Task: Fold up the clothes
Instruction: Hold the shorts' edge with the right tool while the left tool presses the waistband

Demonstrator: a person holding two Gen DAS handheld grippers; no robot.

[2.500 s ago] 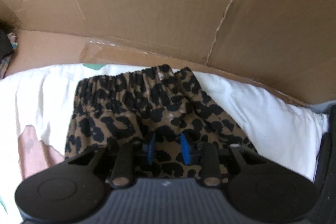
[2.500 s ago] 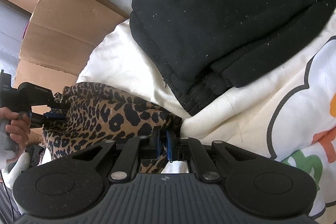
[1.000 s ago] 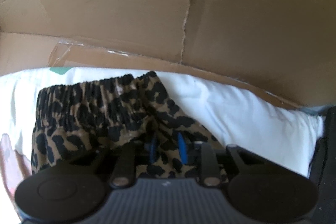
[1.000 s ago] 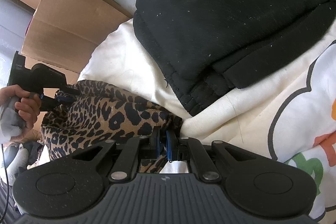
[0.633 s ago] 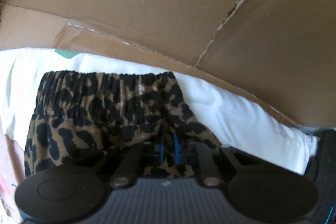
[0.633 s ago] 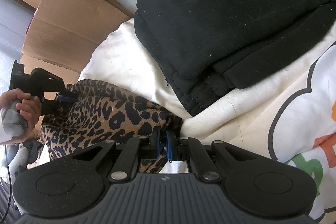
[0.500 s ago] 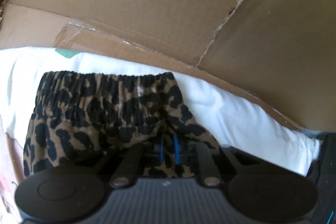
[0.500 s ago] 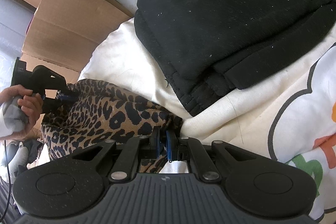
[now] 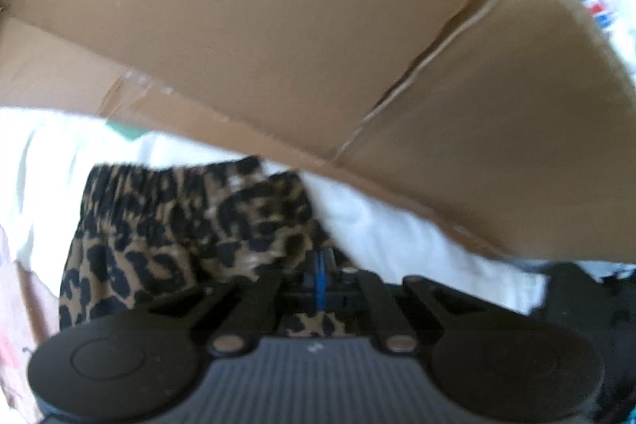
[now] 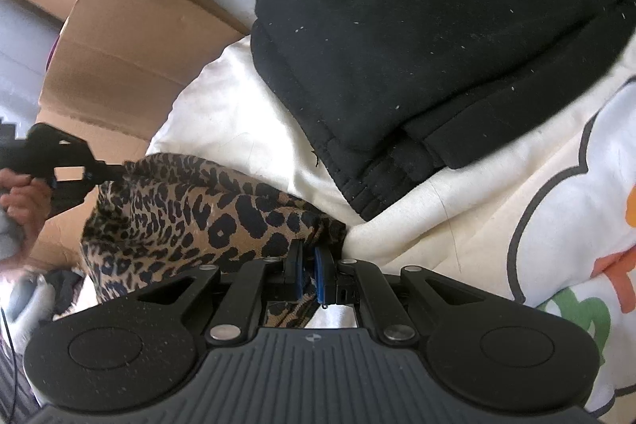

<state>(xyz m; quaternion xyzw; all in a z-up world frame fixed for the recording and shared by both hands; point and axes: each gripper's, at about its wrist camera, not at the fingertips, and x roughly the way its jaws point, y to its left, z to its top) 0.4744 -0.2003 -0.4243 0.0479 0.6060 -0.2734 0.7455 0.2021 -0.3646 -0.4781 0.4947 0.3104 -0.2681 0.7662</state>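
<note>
We hold the leopard-print garment by two edges over a cream bed cover printed with coloured shapes. Our left wrist view is smeared by motion, so the gathered waistband and the spots read only as blurred bands, and the body of the left claw hides the cloth just under its blue pads. Those pads stand pressed together with the leopard fabric bunched at them; from the right wrist view the same left claw, gripped by a hand cut off by the picture's left edge, pinches the far corner of the garment. Our right claw is nearly closed on the near corner, a fold of the print caught between its narrow blue pads, though the claw's body covers where the fabric hangs below. A folded black garment lies on the cover beyond, well clear of the print, its far end cut off at the top. Brown cardboard fills the background. Against the frame of a second ago, the left pads, then apart over the cloth, have shut on it, and the corner now sits lifted off the cover; the right claw is unchanged.
</note>
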